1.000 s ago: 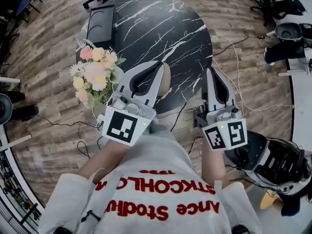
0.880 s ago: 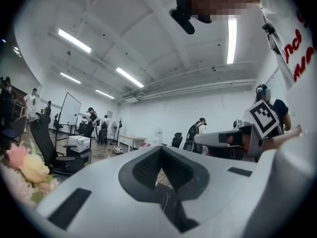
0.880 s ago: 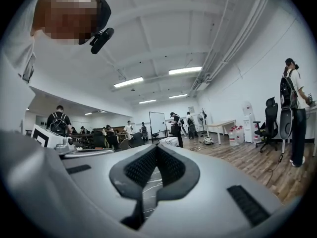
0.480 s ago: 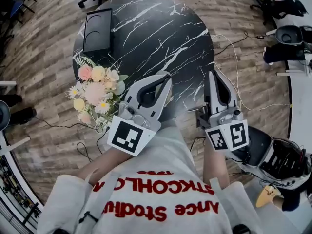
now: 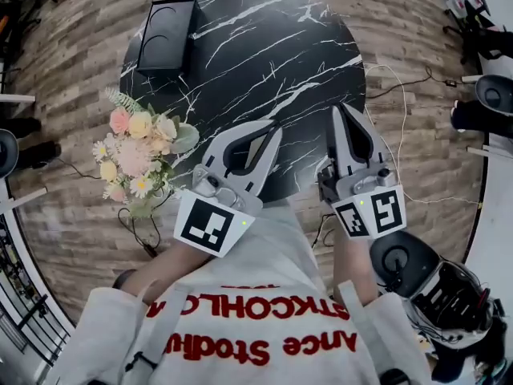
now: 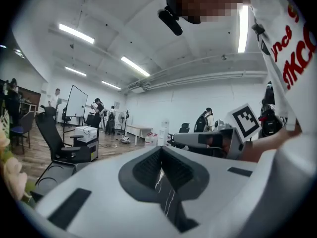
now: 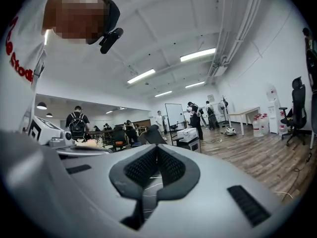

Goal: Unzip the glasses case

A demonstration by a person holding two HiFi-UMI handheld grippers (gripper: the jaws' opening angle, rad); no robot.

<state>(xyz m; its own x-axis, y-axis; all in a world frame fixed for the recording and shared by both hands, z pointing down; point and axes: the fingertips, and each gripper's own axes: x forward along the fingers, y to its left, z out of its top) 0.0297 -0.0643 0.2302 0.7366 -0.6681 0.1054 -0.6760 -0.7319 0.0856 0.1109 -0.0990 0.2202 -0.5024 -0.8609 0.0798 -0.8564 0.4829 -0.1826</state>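
Observation:
The glasses case, a flat black rectangular box, lies at the far left of the round black marble table. It is out of sight in both gripper views. My left gripper hovers over the table's near edge, well short of the case and to its right. Its jaws meet at the tips with nothing between them. My right gripper is held beside it, further right, also over the near edge. It is shut and empty. Both point roughly level across the table.
A bouquet of pink and yellow flowers stands at the table's left edge, between the case and my left gripper. Cables trail over the wooden floor to the right. A chair base sits near my right side. Several people stand far off in the room.
Both grippers have moved forward over the table's near edge and sunk a little. Their jaws look the same. The case and the flowers have not moved on the table.

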